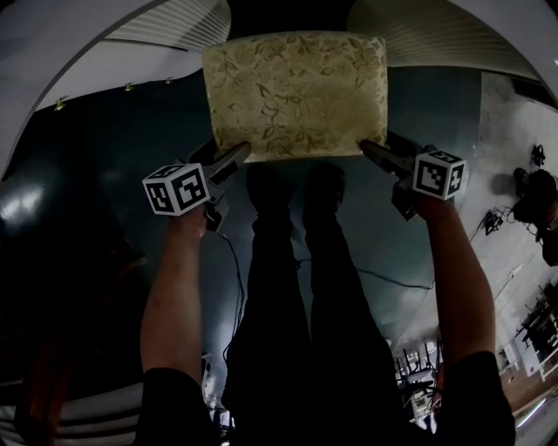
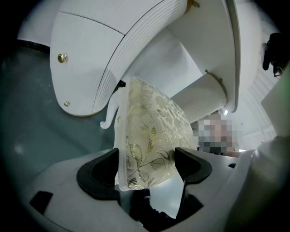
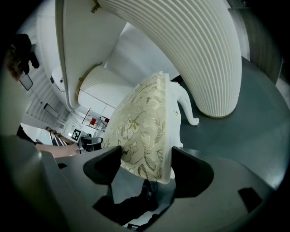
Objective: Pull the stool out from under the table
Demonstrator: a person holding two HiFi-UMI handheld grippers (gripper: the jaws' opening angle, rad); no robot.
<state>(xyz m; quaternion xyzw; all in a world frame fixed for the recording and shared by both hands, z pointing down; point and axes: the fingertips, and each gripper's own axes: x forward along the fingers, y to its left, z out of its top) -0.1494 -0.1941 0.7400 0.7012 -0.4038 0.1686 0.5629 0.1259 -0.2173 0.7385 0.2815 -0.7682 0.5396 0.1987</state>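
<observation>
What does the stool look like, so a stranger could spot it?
Find the white table with ribbed pedestals over the dark floor. Between the pedestals stands the stool. It is the only patterned thing there: a square cream cushion with gold leaves, on white curved legs.

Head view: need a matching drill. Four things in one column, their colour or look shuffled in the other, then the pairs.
Things:
1. stool cushion
2. table base
3. floor
4. marker cube

Looks:
A. dark grey, glossy
B. black and white squares
C. pale gold with a leaf pattern
D. white, ribbed

Pairs: 1-C, 2-D, 3-A, 4-B
</observation>
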